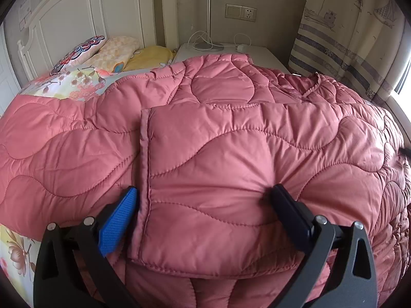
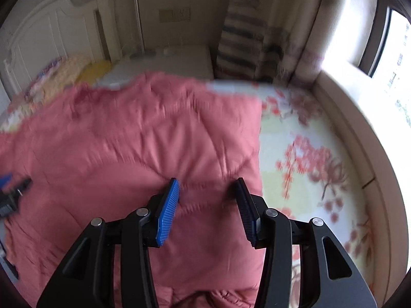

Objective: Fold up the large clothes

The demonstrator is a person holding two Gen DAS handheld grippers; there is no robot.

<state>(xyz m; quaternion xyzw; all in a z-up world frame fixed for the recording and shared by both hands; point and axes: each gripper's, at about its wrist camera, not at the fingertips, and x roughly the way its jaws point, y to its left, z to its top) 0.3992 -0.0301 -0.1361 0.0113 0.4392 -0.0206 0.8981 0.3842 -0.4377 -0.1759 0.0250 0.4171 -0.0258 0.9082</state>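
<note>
While the pink quilted coat (image 1: 231,133) lies spread across the bed's floral sheet (image 1: 66,82), its sleeve (image 1: 218,179) is folded flat across the body, the cuff edge running down the left side of the fold. In the left wrist view the left gripper (image 1: 205,200) stands with its jaws wide apart, the blue pad (image 1: 118,220) just left of the cuff seam and the dark finger (image 1: 290,210) pressing a dent into the padding on the right; the sleeve's width lies between them, but the pads do not pinch it. In the right wrist view, which is blurred, the right gripper (image 2: 206,192) hovers over the right edge of the coat with its jaws partly apart; a low ridge of pink fabric sits between the fingertips, and I cannot tell whether the pads touch it. Part of the left gripper shows at that picture's left edge, over the coat. Patterned pillows (image 1: 102,51) sit at the white headboard (image 1: 77,18), a white nightstand (image 1: 257,54) with a lamp base (image 1: 208,46) and a charger stands beyond the coat, and a ship-print curtain (image 1: 346,30) hangs at the window.
</note>
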